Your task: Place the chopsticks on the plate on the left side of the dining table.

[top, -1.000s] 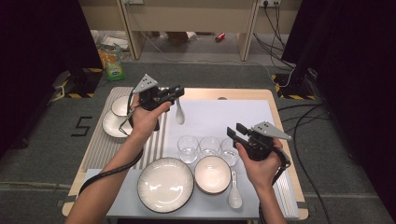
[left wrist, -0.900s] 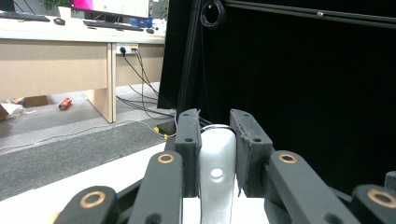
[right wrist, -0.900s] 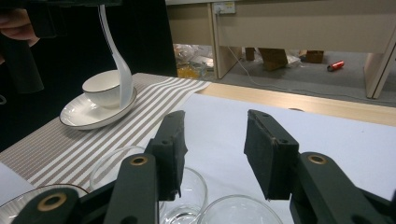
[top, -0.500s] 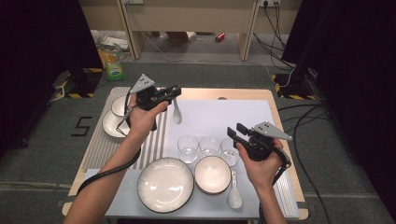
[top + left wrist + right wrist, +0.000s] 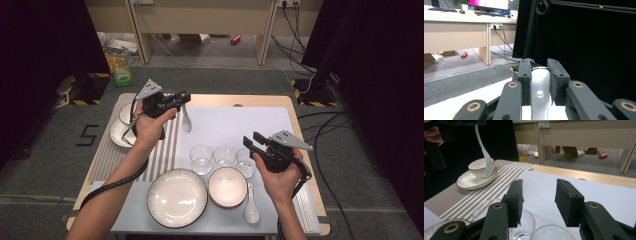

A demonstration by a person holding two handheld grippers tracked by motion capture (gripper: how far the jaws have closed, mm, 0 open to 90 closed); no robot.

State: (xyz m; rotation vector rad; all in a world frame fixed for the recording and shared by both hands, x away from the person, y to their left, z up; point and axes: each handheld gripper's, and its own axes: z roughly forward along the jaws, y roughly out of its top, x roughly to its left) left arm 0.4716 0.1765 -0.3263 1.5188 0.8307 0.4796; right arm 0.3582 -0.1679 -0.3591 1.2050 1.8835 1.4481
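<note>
While the right claw [image 5: 254, 142] sits parked over the glasses [image 5: 223, 158], all the change is on the left side. Left claw [image 5: 182, 99] is clenched on a white spoon [image 5: 186, 121] by the handle end; the left gripper view shows the handle [image 5: 539, 92] pinched between both pads, with no gap. Compared with a second ago, the spoon has drifted left, away from the white mat [image 5: 235, 125] and toward the striped mat [image 5: 165, 145]. It hangs bowl-down in the air, above the surface and touching nothing.

From the right gripper view, the spoon [image 5: 484, 152] lines up in front of the small bowl [image 5: 480, 167] on its saucer [image 5: 474, 181] at the far left (that overlap is line of sight; from above, the spoon is still off to the right of them). My read: it's being carried to that bowl-and-saucer set, carry step roughly half done, drop-off not yet started.

Right claw is released, jaws wide with nothing between the pads. It hasn't shifted in the last second, so it looks idle.

Near edge of the surface: plate [image 5: 177, 198], second bowl [image 5: 227, 186] and a second spoon [image 5: 251, 205] lying flat just right of that bowl. None of them has moved.

Risk is small: the handle grip is narrow, so the spoon could swing or pivot on set-down.
</note>
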